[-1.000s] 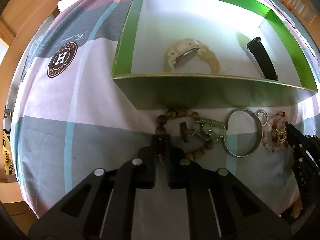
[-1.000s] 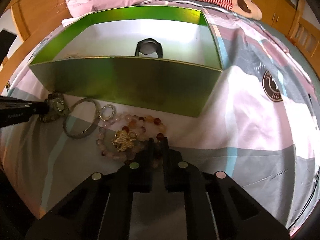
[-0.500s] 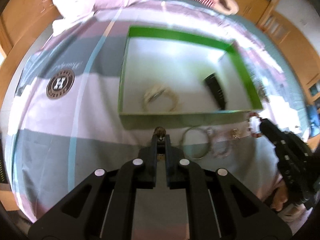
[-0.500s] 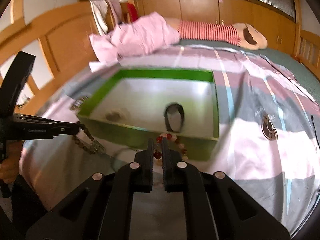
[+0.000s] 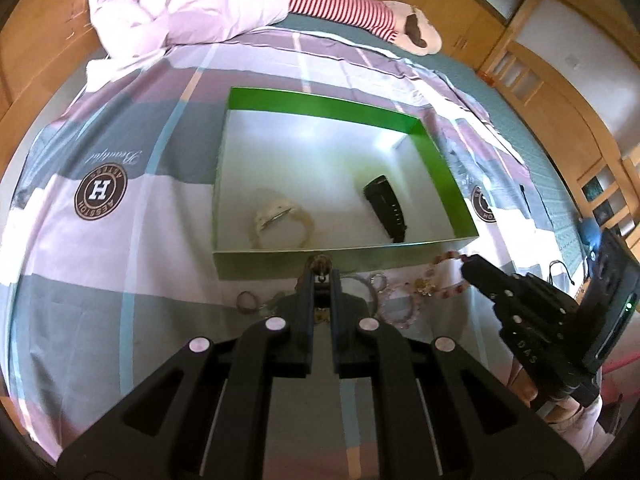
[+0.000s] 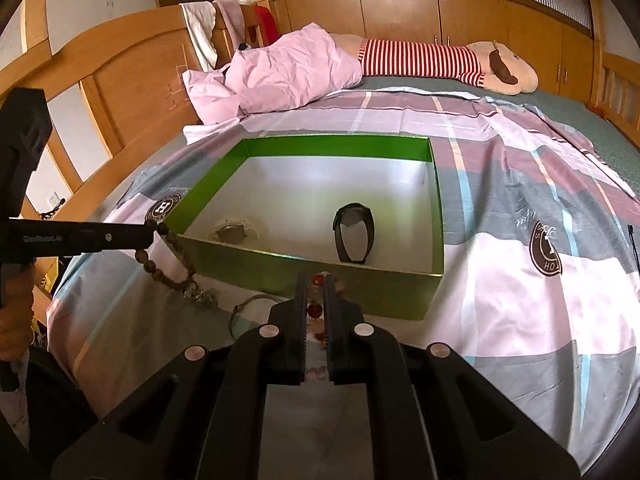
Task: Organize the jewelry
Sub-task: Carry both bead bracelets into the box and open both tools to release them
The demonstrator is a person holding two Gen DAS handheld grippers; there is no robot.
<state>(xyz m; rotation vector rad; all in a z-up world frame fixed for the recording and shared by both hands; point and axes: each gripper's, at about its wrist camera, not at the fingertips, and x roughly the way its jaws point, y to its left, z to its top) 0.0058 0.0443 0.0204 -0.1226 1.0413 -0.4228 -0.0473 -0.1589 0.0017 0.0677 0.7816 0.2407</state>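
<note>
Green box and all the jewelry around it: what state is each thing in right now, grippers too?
green box: open, no lid
cream watch: lying inside box
black watch: standing inside box
left gripper: shut on wooden bead bracelet, lifted
right gripper: shut on pink bead bracelet, lifted
metal bangle: on bedspread

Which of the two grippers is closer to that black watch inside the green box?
The right gripper, I'd judge. It hangs just outside the green box wall nearest the black watch. The left gripper hangs further along that wall, nearer the cream watch.
</note>
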